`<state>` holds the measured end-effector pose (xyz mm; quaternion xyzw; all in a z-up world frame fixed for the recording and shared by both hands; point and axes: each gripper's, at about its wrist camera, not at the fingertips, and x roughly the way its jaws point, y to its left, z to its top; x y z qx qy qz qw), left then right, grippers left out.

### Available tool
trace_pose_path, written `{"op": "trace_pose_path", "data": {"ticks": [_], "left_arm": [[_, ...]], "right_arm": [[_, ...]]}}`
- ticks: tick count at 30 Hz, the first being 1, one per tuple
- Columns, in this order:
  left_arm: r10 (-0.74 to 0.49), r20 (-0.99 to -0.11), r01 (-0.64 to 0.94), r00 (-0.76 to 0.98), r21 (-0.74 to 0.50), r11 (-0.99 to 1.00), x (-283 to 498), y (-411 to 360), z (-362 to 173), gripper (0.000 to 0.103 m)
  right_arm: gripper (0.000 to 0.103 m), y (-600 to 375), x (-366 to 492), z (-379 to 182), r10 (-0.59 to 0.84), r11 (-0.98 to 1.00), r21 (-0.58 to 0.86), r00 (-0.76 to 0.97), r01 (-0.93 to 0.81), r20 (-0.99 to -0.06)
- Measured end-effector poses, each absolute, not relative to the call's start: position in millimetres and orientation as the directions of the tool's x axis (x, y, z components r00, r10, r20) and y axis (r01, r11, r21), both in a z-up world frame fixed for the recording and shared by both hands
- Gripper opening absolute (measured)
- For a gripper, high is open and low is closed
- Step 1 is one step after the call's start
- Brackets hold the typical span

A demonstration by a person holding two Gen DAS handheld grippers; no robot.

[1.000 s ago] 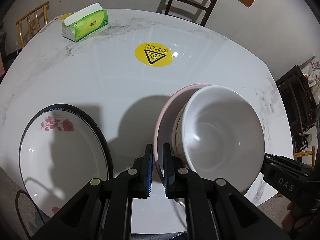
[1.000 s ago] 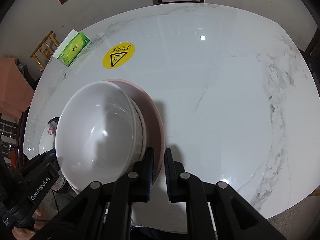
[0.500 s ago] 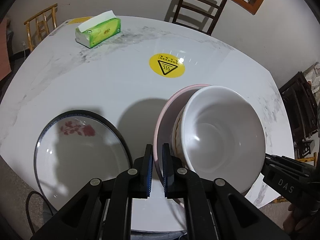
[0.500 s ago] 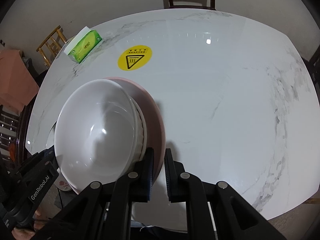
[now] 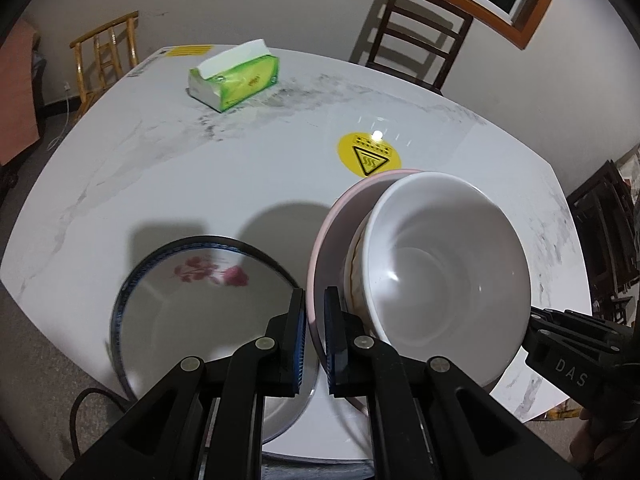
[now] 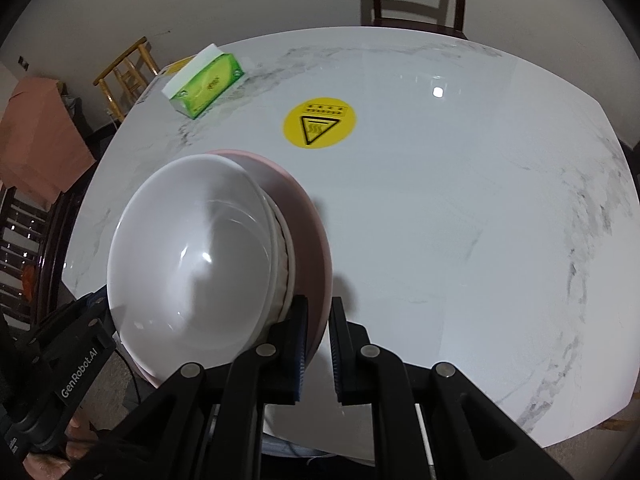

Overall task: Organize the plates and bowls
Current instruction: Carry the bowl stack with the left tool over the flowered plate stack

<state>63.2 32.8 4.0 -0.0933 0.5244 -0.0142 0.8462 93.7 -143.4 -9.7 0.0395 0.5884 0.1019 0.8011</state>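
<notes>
Jaws on both sides are pinched narrow on the pink plate (image 5: 326, 240): left gripper (image 5: 316, 338) grips its left rim, right gripper (image 6: 318, 344) the opposite rim. Plate's held up off the marble table (image 6: 460, 208) w/ a white bowl (image 5: 440, 256) sitting in it. Flower plate (image 5: 192, 304) lies on the table near its front edge, just left of the stack. Tissue box (image 5: 234, 78) & yellow sticker (image 5: 368, 156) farther back.

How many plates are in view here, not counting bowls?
2: the pink plate held up between both tools beneath stacked bowls, and the floral plate on the table's near edge. Others may be hidden.
</notes>
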Motion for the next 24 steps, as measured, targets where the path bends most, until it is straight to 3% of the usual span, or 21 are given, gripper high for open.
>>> {"op": "trace_pose_path", "data": {"ticks": [24], "left_arm": [[-0.038, -0.891, -0.204, 0.453, -0.146, 0.968, 36.8, 114.4, 8.7, 0.004]], "right_arm": [[0.011, -49.0, 87.4, -10.2, 0.251, 0.95, 0.192, 0.24, -0.245, -0.938]]}}
